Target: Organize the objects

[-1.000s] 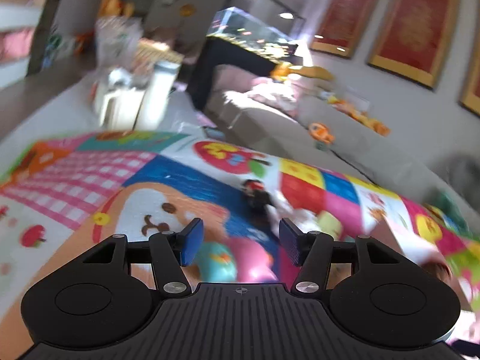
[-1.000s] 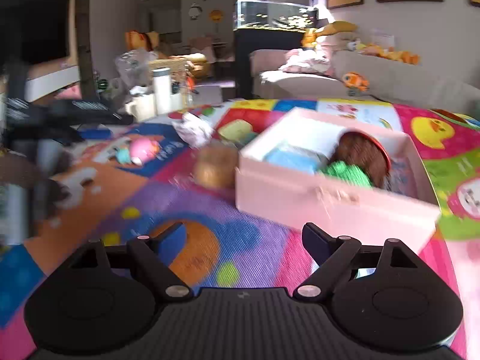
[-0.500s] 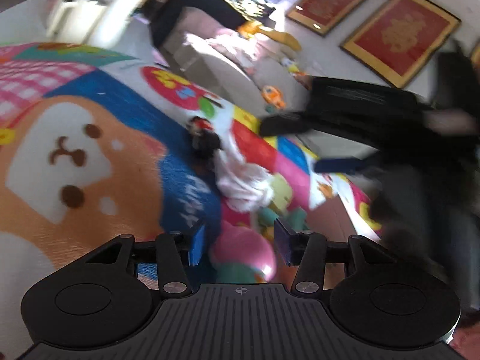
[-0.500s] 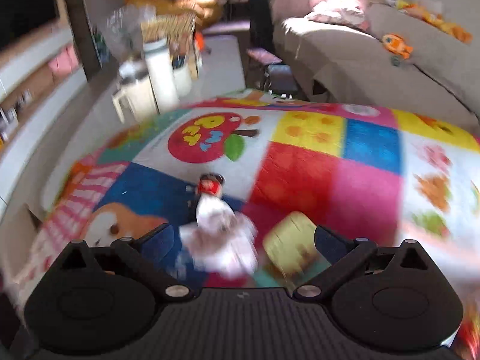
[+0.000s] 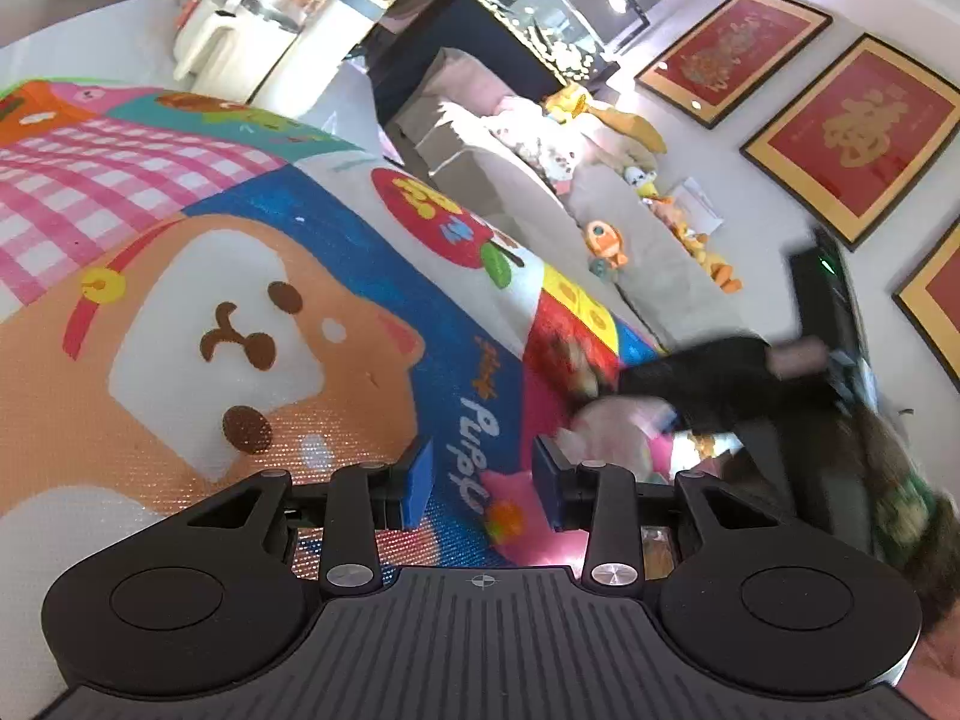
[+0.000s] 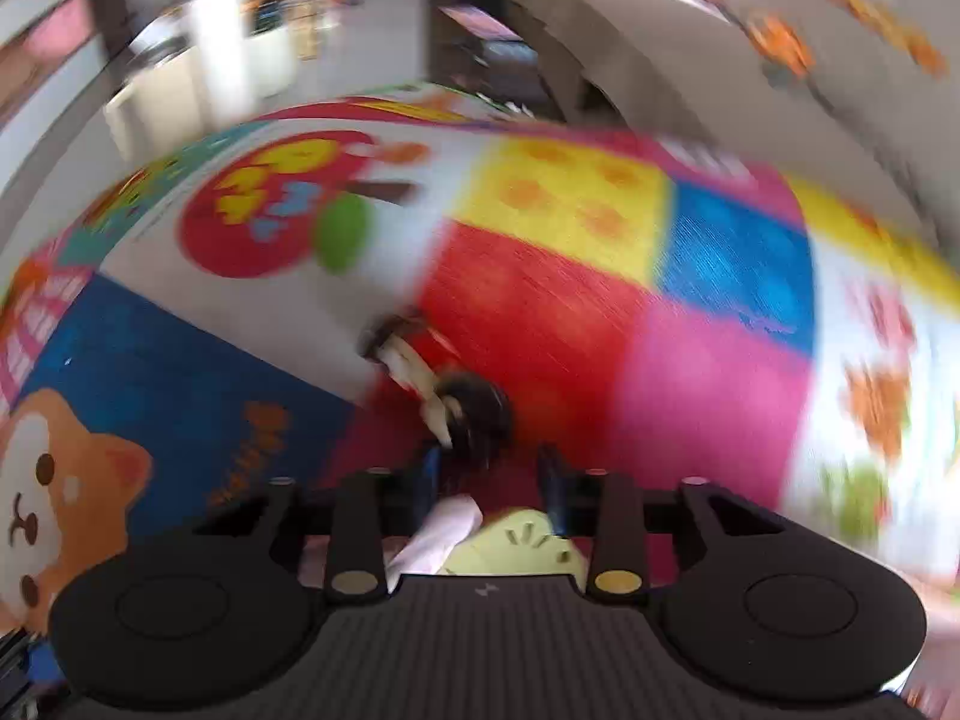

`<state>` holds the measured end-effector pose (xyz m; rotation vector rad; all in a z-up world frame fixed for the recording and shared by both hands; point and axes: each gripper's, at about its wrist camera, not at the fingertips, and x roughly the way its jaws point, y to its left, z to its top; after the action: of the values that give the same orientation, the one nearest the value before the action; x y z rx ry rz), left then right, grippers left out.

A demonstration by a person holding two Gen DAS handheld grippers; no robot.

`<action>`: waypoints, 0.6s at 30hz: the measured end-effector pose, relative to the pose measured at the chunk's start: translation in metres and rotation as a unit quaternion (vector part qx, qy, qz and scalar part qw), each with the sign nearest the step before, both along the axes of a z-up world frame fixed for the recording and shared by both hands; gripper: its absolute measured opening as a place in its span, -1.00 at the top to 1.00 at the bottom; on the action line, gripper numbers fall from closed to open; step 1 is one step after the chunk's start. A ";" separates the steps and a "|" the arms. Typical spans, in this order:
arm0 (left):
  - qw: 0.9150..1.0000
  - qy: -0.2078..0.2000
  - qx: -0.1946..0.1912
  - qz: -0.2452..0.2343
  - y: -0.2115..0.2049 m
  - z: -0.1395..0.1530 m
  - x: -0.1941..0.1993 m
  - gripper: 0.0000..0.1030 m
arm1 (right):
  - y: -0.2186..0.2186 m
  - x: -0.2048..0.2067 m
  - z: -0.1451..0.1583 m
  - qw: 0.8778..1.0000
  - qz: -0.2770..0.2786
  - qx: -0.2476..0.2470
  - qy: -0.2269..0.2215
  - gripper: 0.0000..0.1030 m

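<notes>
My left gripper [image 5: 483,483] is open and empty, held just above the colourful play mat [image 5: 252,312]. In the left wrist view my right gripper [image 5: 606,387] shows as a blurred black shape low over a pale pink-white toy [image 5: 612,426] on the mat. In the right wrist view, which is motion-blurred, my right gripper [image 6: 489,474] is open, its jaws either side of a small dark-haired doll [image 6: 462,402] lying on the red patch of the mat [image 6: 540,312]. A white cloth [image 6: 444,531] and a yellow-green toy [image 6: 516,549] lie under the jaws.
A grey sofa [image 5: 600,222] with plush toys borders the mat's far side. White jugs and containers [image 5: 240,42] stand on the floor beyond the mat. A fish tank on a dark cabinet [image 5: 528,18] stands behind. Framed red pictures [image 5: 852,132] hang on the wall.
The left gripper has lifted away from the pink ball, which is out of sight now. The right gripper has moved forward and down onto the doll, its jaws narrower than before.
</notes>
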<state>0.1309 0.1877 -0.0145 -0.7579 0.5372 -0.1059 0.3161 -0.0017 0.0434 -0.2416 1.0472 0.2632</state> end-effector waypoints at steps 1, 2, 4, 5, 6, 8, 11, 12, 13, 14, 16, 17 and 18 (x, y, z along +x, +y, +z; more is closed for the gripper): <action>1.000 -0.001 -0.003 0.004 0.002 0.000 -0.001 0.25 | -0.011 -0.005 0.002 1.000 -0.009 0.015 0.005 0.40; 1.000 -0.002 -0.005 0.011 0.003 -0.001 -0.002 0.25 | -0.019 -0.013 0.004 1.000 -0.011 0.027 0.008 0.41; 1.000 -0.003 -0.009 0.023 0.008 -0.001 -0.001 0.26 | -0.027 -0.032 0.011 0.999 -0.002 0.040 0.004 0.41; 1.000 -0.003 -0.014 0.025 0.010 -0.001 -0.003 0.30 | -0.027 -0.042 0.014 0.999 0.006 0.043 -0.001 0.41; 0.999 -0.002 -0.019 0.027 0.011 -0.002 -0.003 0.34 | -0.027 -0.055 0.019 0.999 0.014 0.041 -0.013 0.41; 0.999 -0.002 -0.028 0.029 0.014 -0.003 -0.002 0.36 | -0.024 -0.076 0.026 0.998 0.036 0.038 -0.027 0.40; 0.999 -0.003 -0.036 0.026 0.016 -0.004 -0.001 0.38 | -0.025 -0.100 0.030 0.998 0.051 0.037 -0.015 0.46; 0.999 -0.003 -0.037 0.026 0.016 -0.004 -0.002 0.41 | -0.030 -0.107 0.027 0.997 0.052 0.055 0.016 0.49; 0.999 -0.001 -0.036 0.025 0.016 -0.004 -0.003 0.42 | -0.032 -0.117 0.028 0.997 0.057 0.056 0.023 0.49; 0.999 0.000 -0.034 0.023 0.015 -0.003 -0.004 0.42 | -0.033 -0.129 0.030 0.995 0.076 0.050 0.029 0.49; 1.000 0.003 -0.023 0.017 0.011 -0.002 -0.003 0.42 | -0.038 -0.147 0.045 0.992 0.099 0.072 0.027 0.40; 1.000 0.005 -0.019 0.013 0.009 -0.002 -0.002 0.42 | -0.039 -0.151 0.056 0.991 0.106 0.082 0.016 0.31; 1.000 0.005 -0.017 0.003 0.006 -0.001 0.000 0.42 | -0.038 -0.151 0.066 0.991 0.108 0.084 -0.007 0.18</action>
<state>0.1313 0.1939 -0.0160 -0.7930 0.5444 -0.1056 0.1653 -0.0402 0.1091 -0.2047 0.9804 0.5414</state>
